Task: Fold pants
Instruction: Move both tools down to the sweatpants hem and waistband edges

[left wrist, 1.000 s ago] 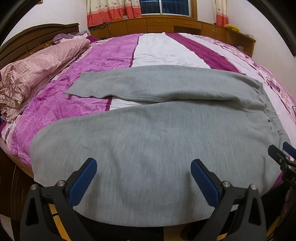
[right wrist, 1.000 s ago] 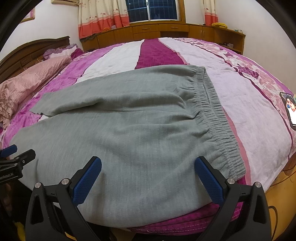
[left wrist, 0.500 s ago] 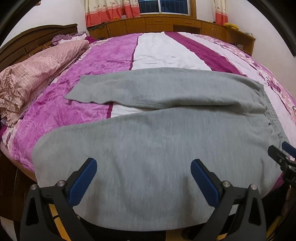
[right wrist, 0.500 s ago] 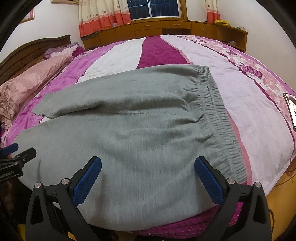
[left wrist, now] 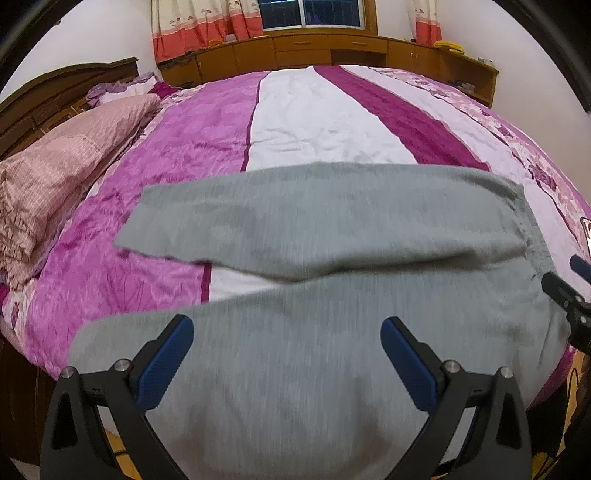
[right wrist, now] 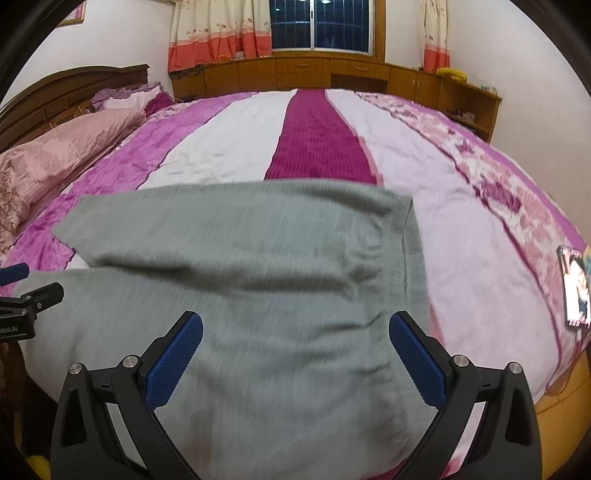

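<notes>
On the bed point(left wrist: 207, 147): one pair of grey pants point(left wrist: 332, 295), lying flat across the striped pink, white and magenta cover. Two legs counted; they run leftward and split into a narrow V, with cover showing in the gap. Far leg's cuff rests on the pink stripe; near leg drapes over the front edge of the bed. Waistband point(right wrist: 410, 251) at the right end, blurred in both views.

Tools: two. Left tool point(left wrist: 288, 354) has its jaws spread wide, blue pads point(left wrist: 166, 362) well apart, nothing between them; it hangs above the near leg, and contact with the cloth cannot be told. Right tool point(right wrist: 295, 354) is likewise spread wide and holds nothing, poised over the seat of the pants just left of the waistband. Each tool shows at the edge of the other's view: right one at far right in the left wrist view, left one at far left in the right wrist view.

Other items: one phone point(right wrist: 576, 288), screen lit, on the cover at the right edge, well apart from the pants. Pink pillows point(left wrist: 55, 177) piled at the left by one dark wooden headboard point(right wrist: 74, 88). One window point(right wrist: 319, 24) behind, flanked by curtains point(right wrist: 218, 33), above a run of low wooden cabinets point(left wrist: 332, 51).
</notes>
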`<state>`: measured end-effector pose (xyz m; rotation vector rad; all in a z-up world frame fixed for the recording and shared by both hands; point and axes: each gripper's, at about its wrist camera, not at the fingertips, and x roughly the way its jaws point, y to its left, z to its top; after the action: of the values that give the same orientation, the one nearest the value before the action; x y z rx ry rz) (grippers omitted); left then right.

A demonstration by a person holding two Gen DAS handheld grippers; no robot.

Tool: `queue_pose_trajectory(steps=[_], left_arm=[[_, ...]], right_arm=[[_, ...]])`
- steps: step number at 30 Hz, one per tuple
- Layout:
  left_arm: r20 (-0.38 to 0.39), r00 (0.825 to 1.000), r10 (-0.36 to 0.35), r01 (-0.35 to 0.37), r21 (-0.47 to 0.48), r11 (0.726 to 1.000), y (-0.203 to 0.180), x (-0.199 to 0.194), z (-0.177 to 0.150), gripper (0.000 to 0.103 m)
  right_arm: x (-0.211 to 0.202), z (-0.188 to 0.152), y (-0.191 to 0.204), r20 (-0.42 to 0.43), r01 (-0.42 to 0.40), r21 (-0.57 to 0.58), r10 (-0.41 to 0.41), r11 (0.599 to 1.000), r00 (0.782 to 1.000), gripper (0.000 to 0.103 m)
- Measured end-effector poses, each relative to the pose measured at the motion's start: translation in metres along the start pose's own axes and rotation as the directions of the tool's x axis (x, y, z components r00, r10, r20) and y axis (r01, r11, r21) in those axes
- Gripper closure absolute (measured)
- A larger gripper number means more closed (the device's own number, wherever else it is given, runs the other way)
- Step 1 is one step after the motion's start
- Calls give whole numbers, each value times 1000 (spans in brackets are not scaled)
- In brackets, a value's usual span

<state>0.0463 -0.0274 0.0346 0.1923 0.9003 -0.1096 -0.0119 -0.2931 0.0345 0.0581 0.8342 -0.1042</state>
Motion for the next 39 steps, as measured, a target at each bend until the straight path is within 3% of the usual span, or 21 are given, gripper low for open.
queue_pose_trajectory(steps=[17, 39], left_arm=[[-5, 1000, -4, 4, 22, 1000, -2, 35, 76, 0], [-62, 998, -24, 28, 57, 998, -5, 138, 151, 0]], right_arm=[[31, 55, -9, 15, 45, -77, -44, 996, 999, 5], [122, 107, -35, -47, 64, -118, -70, 991, 996, 5]])
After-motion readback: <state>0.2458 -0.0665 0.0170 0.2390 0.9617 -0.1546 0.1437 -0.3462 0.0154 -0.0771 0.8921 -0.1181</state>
